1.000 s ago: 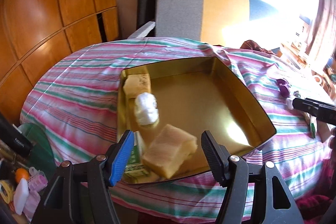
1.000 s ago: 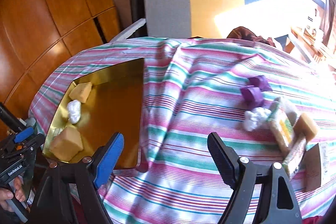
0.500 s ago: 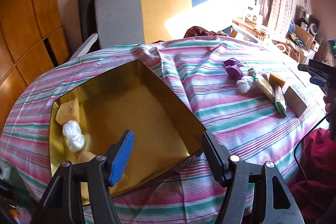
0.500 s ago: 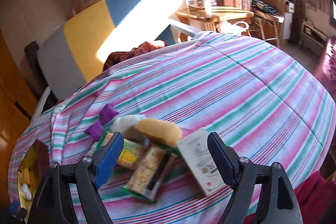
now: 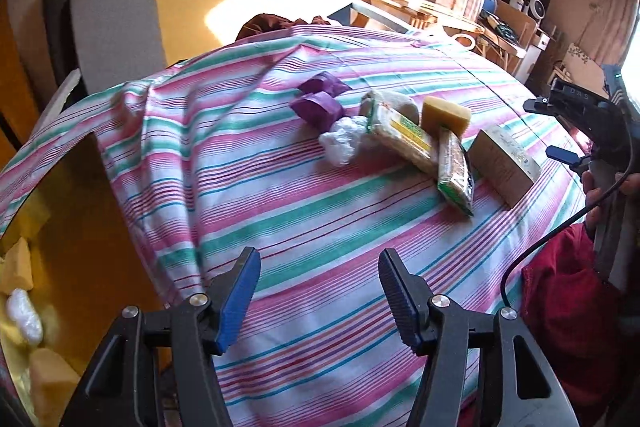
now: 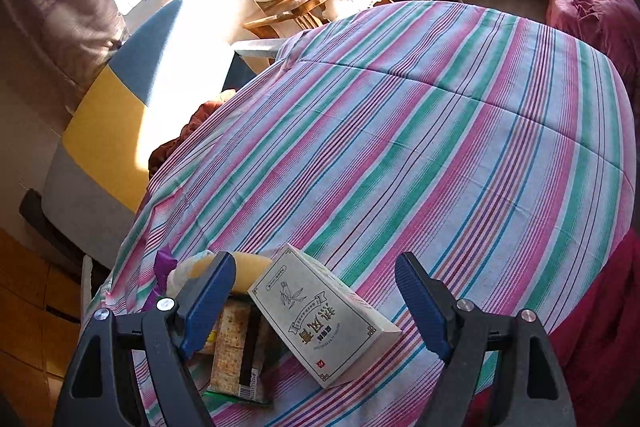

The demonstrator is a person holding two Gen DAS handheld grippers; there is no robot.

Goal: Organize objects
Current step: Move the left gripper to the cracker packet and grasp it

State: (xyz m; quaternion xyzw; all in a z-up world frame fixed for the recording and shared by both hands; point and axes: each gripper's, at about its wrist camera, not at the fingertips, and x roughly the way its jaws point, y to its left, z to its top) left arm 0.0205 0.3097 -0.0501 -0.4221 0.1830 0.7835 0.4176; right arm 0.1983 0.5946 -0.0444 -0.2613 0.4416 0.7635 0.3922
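Two grippers empty. Right gripper (image 6: 314, 303) wide open, white box (image 6: 320, 319) lying between its fingers, long axis running diagonally across gap; nearer hand. Left gripper (image 5: 318, 297) closing on nothing, well short of pile on striped cloth (image 5: 320, 219).

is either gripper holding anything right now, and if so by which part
Nothing is held. The left gripper hangs over bare striped cloth, its jaws closing on nothing. The right gripper is open above the white printed cardboard box, its pads clear of it.
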